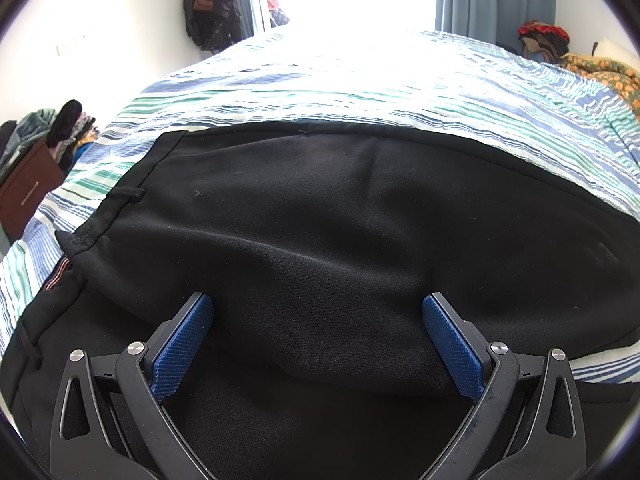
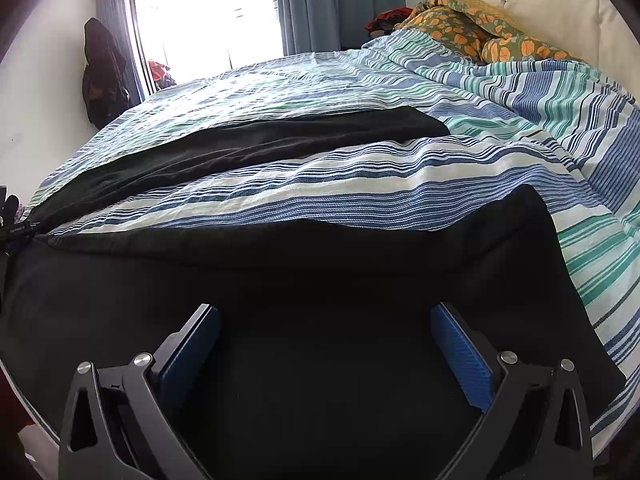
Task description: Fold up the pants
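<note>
Blue textured pads lined both pairs of fingers, and we found no brand, label or readable writing on either tool or on the cloth. We recorded the left gripper (image 1: 318, 304) with jaws spread wide, its pads (image 1: 182, 350) apart and nothing between them, over the waist end of the black pants (image 1: 340, 220). We recorded the right gripper (image 2: 325, 314) likewise spread wide, gripping nothing, over one dark trouser leg (image 2: 320, 264); whether the tips touched the fabric we could not tell. Beyond it we listed the second leg (image 2: 248, 144), lying apart across the striped blue, green and white bedspread (image 2: 360, 176). Further back we listed an orange-flowered blanket (image 2: 472, 28), grey-blue curtains (image 2: 336, 4), a bright window (image 2: 200, 12) and dark garments hanging on the wall (image 2: 102, 72).
</note>
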`<state>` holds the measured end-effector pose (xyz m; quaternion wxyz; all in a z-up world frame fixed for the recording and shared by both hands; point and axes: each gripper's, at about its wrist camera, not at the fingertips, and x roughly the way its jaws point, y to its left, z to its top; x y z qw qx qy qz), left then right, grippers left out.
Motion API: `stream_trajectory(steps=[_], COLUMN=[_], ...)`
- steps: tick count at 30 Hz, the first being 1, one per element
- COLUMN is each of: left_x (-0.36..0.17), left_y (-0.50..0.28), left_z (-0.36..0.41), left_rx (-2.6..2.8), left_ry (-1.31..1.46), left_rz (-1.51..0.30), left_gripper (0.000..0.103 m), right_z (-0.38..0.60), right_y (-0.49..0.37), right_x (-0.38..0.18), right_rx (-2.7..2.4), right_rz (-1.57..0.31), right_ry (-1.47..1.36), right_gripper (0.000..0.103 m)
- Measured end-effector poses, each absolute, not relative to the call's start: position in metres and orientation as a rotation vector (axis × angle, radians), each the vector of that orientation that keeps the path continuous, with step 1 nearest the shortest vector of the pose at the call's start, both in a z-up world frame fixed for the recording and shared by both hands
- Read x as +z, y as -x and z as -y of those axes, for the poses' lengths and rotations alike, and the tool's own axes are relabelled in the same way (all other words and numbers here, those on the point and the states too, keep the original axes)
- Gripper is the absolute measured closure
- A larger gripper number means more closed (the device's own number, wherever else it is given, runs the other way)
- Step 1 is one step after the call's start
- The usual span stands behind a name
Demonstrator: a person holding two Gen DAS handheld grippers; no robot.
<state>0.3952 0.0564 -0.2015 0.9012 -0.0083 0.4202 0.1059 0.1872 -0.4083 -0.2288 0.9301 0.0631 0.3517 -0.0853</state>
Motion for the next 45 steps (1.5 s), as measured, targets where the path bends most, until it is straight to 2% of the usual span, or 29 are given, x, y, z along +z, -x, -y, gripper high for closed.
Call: stream_trajectory(steps=[45], left_x=[-0.2010], left_y=[-0.3953], left_z=[-0.0551], left_rx=[0.222], left_ry=[0.013], left_rz=[-0.870], left_gripper=[0.000], right_z=[0.4072], right_y=[-0.1857], right_x=[-0.2295], right_rx=[-0.166], right_rz=[-0.719], right_ry=[-0.114], right_gripper=[0.000])
